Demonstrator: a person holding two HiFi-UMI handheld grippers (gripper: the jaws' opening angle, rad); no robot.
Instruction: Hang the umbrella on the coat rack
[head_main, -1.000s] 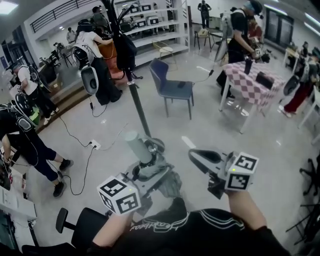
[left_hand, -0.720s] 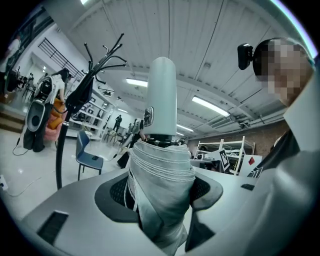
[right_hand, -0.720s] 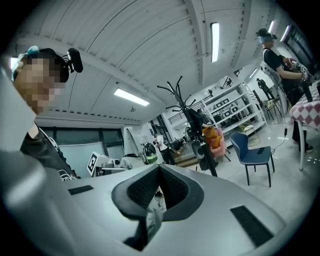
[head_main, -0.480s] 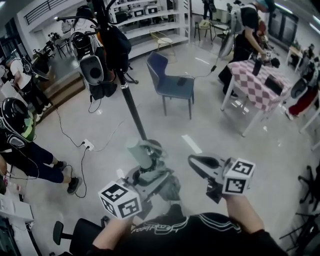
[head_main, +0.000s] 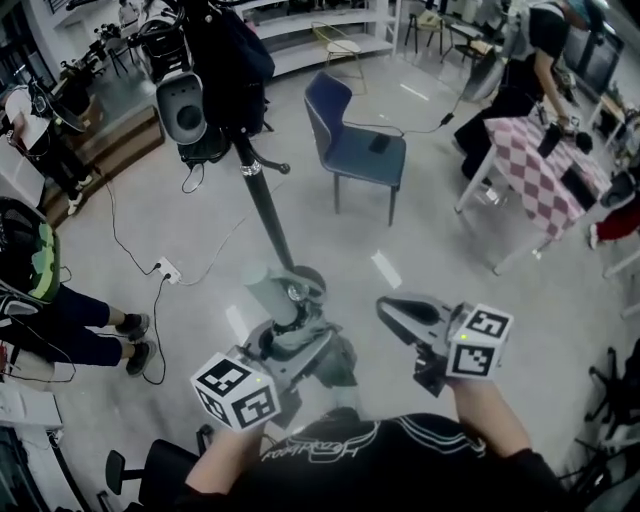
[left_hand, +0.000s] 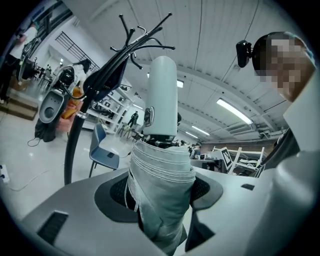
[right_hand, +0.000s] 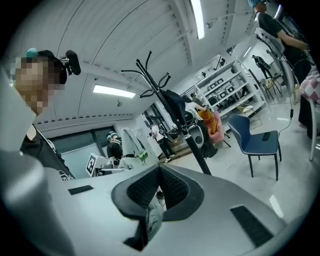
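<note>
Left gripper view shows the left gripper (left_hand: 161, 194) clamped on the folded grey umbrella (left_hand: 164, 165), jaws spread wide around the bunched fabric; the pale cylindrical handle (left_hand: 163, 95) points up; the coat rack (left_hand: 75, 145) rises at the left, its black hooks (left_hand: 145, 40) high above the umbrella; head view places the umbrella in front of the person, near the rack's base, not touching the pole; the right gripper (right_hand: 159, 172) is beside it, apart from the umbrella, pads closed together at the tips; a blue chair (head_main: 360, 150) stands beyond the rack.
</note>
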